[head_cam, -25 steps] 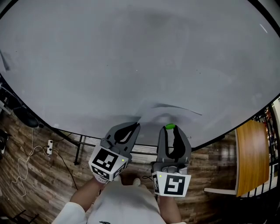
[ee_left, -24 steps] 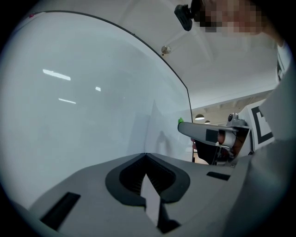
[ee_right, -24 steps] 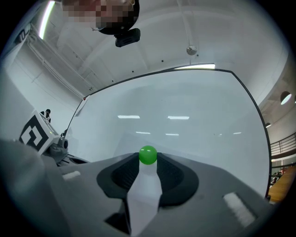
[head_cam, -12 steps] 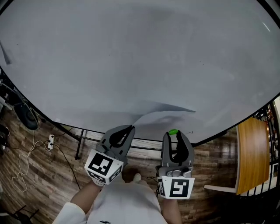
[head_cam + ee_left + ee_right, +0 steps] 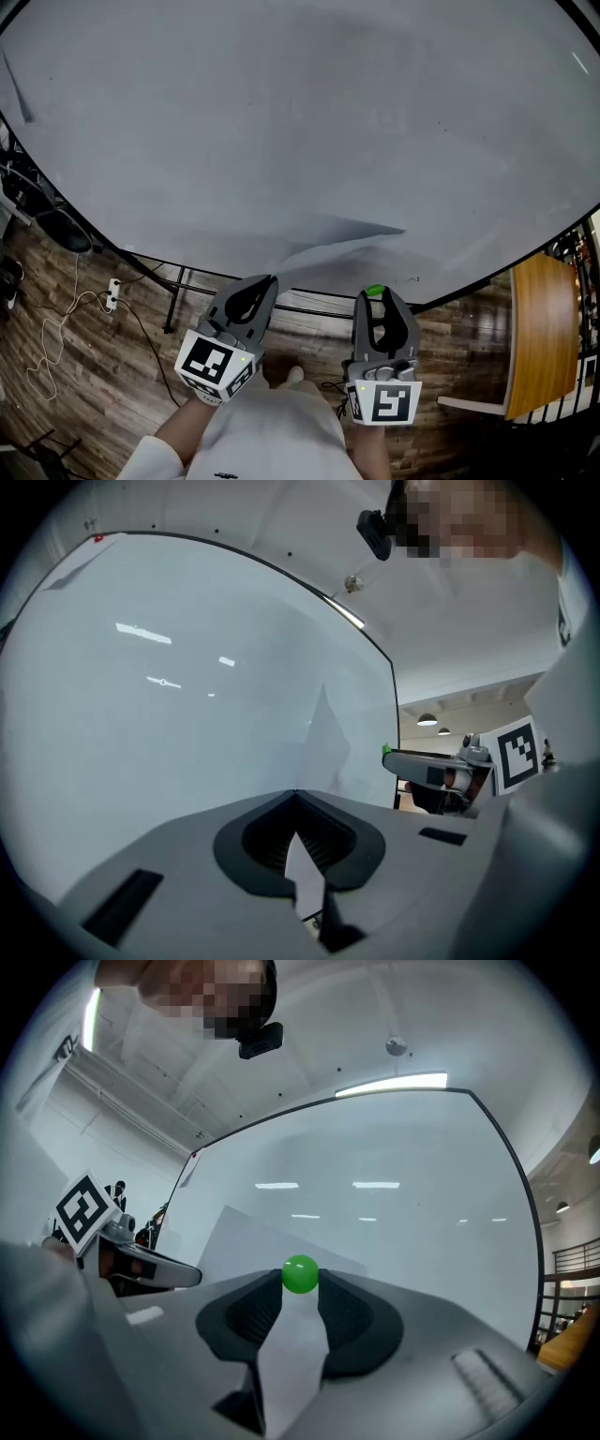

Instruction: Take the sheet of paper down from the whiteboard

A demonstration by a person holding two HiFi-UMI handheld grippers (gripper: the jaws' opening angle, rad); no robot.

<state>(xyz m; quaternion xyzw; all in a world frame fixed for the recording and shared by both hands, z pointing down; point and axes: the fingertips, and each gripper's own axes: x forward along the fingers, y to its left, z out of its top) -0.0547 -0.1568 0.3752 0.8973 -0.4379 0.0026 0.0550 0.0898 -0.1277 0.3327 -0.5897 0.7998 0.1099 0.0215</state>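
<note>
Your left claw (image 5: 269, 280) is clenched, its tips pressed together. In the left gripper view (image 5: 295, 795) the sheet (image 5: 328, 742) runs down to those tips, so you appear to have it pinched by its near corner; the pinch is too thin to see clearly. In the head view the sheet (image 5: 342, 246) stretches from that corner away and to the right along the lower part of the whiteboard (image 5: 281, 122). It stands off the surface and throws a dark shadow behind it. Whether its far edge touches the whiteboard, I cannot tell.

Your right claw (image 5: 375, 300) is closed on a green ball (image 5: 375, 291), held right at the tips. The right gripper view shows the ball (image 5: 300, 1274) squeezed between the two pads (image 5: 246, 1312), with the jaws kept apart only by its width. The sheet (image 5: 248, 1241) lies beyond and to the left of that claw (image 5: 300, 1285), not between its jaws. The ball is clear of the paper and the whiteboard.

Both claws hang side by side below the whiteboard's bottom edge, over the wood floor (image 5: 84, 375). The left is angled toward the sheet's corner and the right points nearly straight ahead. The sheet sits between them and just ahead.
</note>
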